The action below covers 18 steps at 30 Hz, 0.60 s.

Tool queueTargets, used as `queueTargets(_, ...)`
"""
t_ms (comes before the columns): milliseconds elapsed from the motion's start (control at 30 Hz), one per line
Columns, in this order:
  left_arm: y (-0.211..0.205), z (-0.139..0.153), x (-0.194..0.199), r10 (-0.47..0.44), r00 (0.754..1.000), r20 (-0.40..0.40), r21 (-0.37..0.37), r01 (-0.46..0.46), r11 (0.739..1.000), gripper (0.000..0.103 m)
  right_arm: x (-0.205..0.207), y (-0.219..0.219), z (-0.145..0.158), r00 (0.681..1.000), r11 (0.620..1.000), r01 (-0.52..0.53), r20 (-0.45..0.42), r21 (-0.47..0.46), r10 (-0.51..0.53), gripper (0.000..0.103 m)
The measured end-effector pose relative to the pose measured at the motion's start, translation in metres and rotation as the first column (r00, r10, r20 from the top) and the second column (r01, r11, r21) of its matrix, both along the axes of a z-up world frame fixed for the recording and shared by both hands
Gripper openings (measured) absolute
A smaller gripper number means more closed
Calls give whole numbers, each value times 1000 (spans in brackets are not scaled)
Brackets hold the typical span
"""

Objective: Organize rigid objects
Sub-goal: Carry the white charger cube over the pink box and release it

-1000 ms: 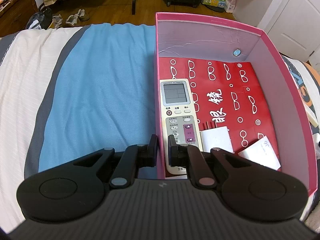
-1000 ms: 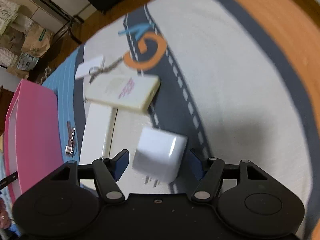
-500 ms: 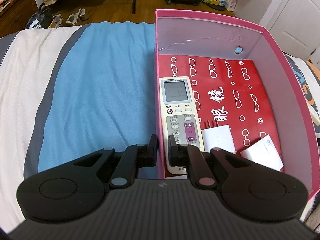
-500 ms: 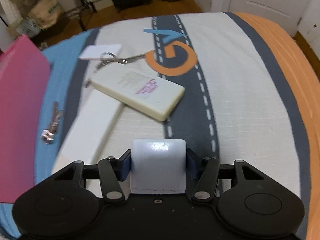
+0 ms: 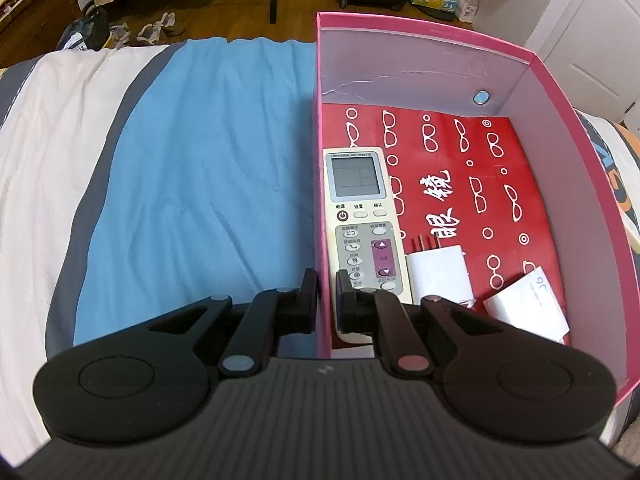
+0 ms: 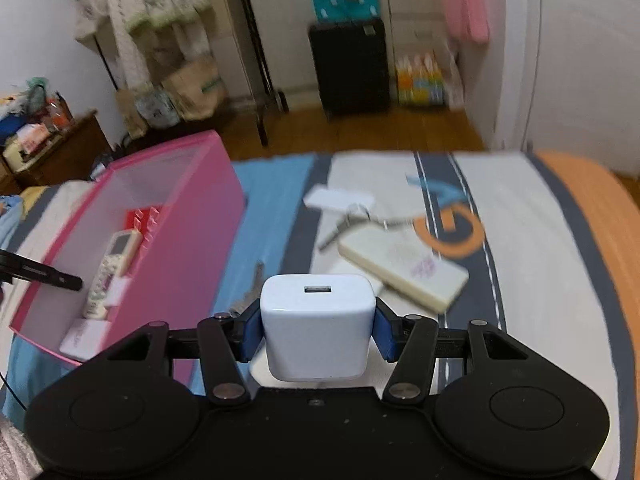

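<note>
My left gripper (image 5: 326, 296) is shut on the near left wall of the pink box (image 5: 324, 184). Inside the box lie a cream remote control (image 5: 362, 220), a white plug adapter (image 5: 440, 276) and a white paper slip (image 5: 528, 308) on a red printed sheet (image 5: 460, 184). My right gripper (image 6: 316, 322) is shut on a white USB charger cube (image 6: 316, 320) and holds it above the bed. The pink box (image 6: 160, 208) stands to its left. A cream power bank (image 6: 404, 270), a white card with keys (image 6: 340, 200) and a metal key (image 6: 252, 284) lie on the bed ahead.
The bedspread has blue (image 5: 200, 180), cream, grey and orange (image 6: 580, 220) stripes. Beyond the bed are a wooden floor, a black suitcase (image 6: 350, 68), a clothes rack, bags and a white door (image 5: 600, 32).
My right gripper closed on the white charger cube, lifted it off the bed and tilted up, bringing the pink box into view. My left gripper stayed clamped on the box wall.
</note>
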<state>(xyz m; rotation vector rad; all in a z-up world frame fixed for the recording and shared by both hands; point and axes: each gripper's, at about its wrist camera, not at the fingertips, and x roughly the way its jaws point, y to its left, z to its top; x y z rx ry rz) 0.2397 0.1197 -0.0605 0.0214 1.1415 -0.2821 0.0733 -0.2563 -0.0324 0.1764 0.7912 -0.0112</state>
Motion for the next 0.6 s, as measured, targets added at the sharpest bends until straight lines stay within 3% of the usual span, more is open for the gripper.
queueTargets(67,-1,0,-1,-1,1000,3,4,1,1000,8,-5,7,15,999,1000,-21,43,-1,21,60)
queueTargets(133,-1,-1,-1,-1,1000,5,5,1,1000,8,-10,19,37,995,997,-43,87,66,37,60)
queueTargets(300,1,0,0,5,1000,1,-3,-5,1000,8,5,78,67,961,955,-263,123,139,247,60)
queueTargets(433,3,-1,-1,7,1000,1,-12,-7,1000,8,46,121,71,931,919,-364,44,153,361,60)
queueTargets(600,5,-3,2,15,1000,-6,-21,-15,1000,8,117,151,39,932,939,-295,-162,177,323,60)
